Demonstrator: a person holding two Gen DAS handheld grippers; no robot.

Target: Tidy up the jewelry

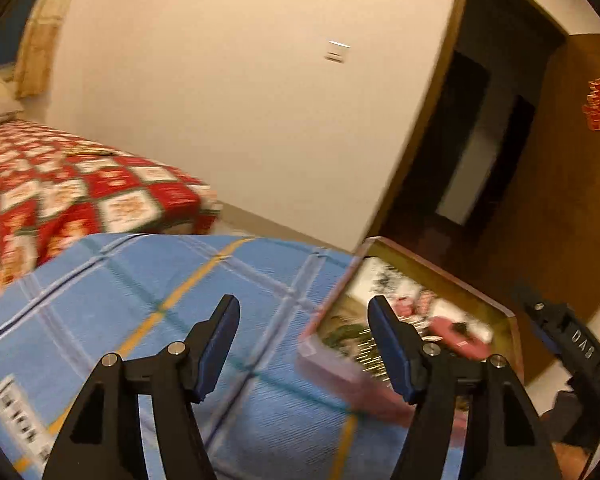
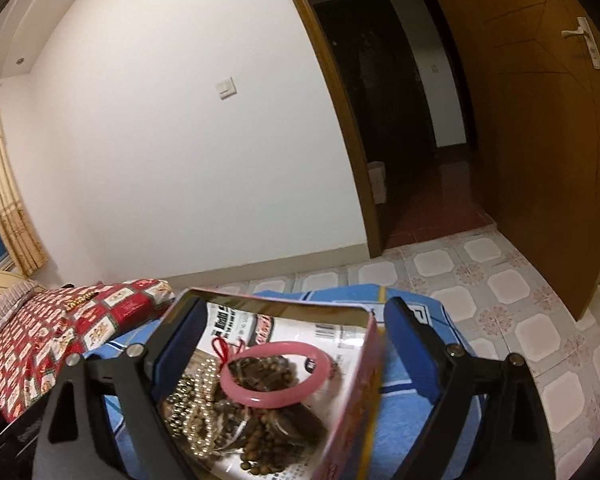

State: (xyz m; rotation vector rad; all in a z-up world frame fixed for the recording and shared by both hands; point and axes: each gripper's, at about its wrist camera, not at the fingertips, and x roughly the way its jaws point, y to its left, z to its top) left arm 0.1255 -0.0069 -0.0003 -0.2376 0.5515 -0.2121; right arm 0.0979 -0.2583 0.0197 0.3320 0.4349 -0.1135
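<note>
Pink rectangular tin box (image 2: 356, 408) resting on blue checked cloth (image 2: 404, 432), holding a pink round bangle (image 2: 278, 372), brown wooden beads (image 2: 260, 444) and pale pearl strands (image 2: 198, 408) in one heap. Right gripper (image 2: 288, 364) spread wide around the box. Left gripper (image 1: 302, 344) spread, empty, beside it. Sorting seemingly unfinished.

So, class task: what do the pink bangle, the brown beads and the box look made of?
Pink bangle: smooth, glossy, probably jade-like stone or plastic. Brown beads: matte, round, likely wood or seeds. Box: thin shiny gold-toned wall, looks like tin.
</note>
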